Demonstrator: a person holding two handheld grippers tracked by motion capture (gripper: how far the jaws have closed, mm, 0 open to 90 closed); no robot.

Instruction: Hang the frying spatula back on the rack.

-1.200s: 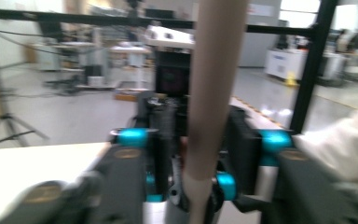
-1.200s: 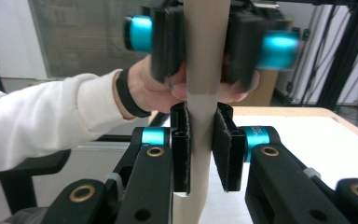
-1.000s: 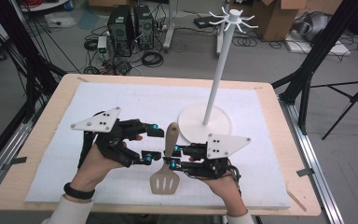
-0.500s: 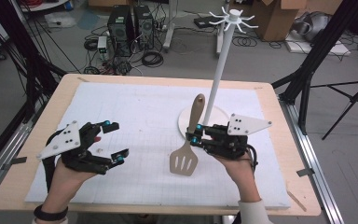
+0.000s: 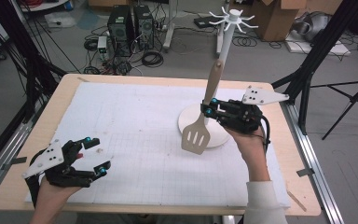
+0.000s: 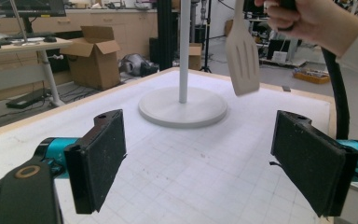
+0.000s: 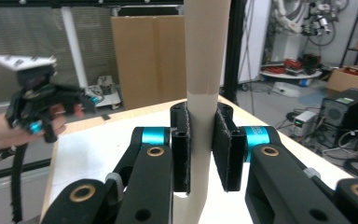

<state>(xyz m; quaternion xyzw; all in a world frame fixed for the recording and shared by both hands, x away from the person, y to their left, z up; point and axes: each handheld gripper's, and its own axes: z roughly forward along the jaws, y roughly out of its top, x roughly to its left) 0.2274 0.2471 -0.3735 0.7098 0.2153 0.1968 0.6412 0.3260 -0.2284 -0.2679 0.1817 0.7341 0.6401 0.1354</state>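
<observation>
left gripper (image 5: 89, 156) is sitting at the near left corner of the surface (image 5: 135, 135), fingers (image 6: 98, 163) spread wide with nothing between them; they have just been opening. in the left gripper view the white gridded mat is lying bare between the two black pads. person's left hand (image 5: 51, 198) is coming in from the bottom edge.

right gripper (image 5: 209, 108) is working further out on the right side, fingers (image 7: 181, 147) clenched on the wooden handle of the spatula (image 5: 196, 135). right gripper view is showing the handle running straight up between the pads, both pressing on it. spatula is hanging in the air, slotted blade down, handle tilting up and away, blade hovering over the near rim of the round white base (image 5: 219, 137).

stand (image 5: 226, 56) is rising from that base just behind the spatula: white pole, ring of hook arms at the top. spatula handle is crossing in front of the pole in the high view; cannot tell if they are touching.
</observation>
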